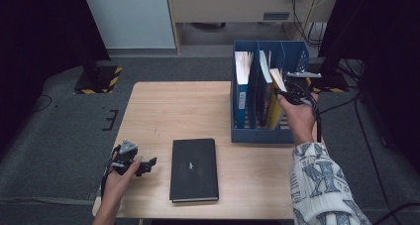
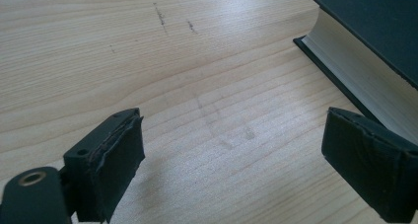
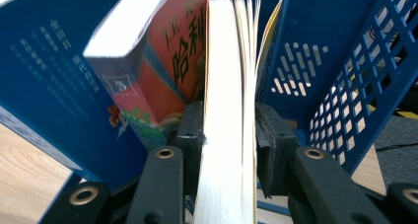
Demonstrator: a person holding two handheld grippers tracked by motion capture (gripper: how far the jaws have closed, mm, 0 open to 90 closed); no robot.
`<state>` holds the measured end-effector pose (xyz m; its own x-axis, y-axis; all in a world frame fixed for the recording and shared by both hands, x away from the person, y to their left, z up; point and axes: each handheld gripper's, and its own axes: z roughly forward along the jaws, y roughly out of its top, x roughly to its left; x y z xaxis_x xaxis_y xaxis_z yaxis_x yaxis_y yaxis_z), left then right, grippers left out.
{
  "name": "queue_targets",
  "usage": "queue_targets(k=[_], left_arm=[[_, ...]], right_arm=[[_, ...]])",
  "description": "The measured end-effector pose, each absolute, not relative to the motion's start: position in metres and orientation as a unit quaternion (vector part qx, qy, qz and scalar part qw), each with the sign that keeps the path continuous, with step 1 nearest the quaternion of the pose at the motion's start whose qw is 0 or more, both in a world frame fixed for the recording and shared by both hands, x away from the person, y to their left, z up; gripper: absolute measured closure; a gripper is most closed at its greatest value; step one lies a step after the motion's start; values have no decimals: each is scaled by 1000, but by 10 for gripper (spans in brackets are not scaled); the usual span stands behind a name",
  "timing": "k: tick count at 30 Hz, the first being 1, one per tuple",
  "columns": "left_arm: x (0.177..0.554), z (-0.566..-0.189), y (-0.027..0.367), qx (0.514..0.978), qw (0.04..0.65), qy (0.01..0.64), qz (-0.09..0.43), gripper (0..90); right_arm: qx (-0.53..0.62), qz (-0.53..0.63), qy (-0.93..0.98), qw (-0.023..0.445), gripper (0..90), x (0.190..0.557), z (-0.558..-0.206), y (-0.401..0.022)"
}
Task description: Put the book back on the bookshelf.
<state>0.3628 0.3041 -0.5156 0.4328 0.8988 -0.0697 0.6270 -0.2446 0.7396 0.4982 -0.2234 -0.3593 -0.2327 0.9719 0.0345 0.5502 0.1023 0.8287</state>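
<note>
A blue slotted book rack (image 1: 257,135) stands at the table's far right with several upright books in it. My right gripper (image 1: 286,91) reaches into it from the right and is shut on a yellow-covered book (image 1: 276,103). In the right gripper view both pads clamp that book's page edge (image 3: 224,86), beside a red and pink book (image 3: 162,51) and a blue book (image 3: 44,76). A black hardcover book (image 1: 194,169) lies flat near the front edge. My left gripper (image 1: 147,165) rests open just left of it, with bare wood between the jaws (image 2: 231,150) and the black book (image 2: 374,41) to the right.
The wooden table (image 1: 173,111) has free room across its left and middle. The rack's perforated wall (image 3: 345,86) stands close on the right of the held book. Grey floor, stand bases and cables surround the table.
</note>
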Motion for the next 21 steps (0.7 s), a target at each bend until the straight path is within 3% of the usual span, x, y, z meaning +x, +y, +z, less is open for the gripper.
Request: queue_targets(k=[8, 21], left_arm=[[363, -516, 304, 767, 360, 497, 189, 85], [363, -515, 304, 768, 359, 496, 189, 85]], right_arm=[[555, 366, 686, 297, 748, 497, -360, -217], [563, 374, 672, 304, 753, 506, -358, -215]])
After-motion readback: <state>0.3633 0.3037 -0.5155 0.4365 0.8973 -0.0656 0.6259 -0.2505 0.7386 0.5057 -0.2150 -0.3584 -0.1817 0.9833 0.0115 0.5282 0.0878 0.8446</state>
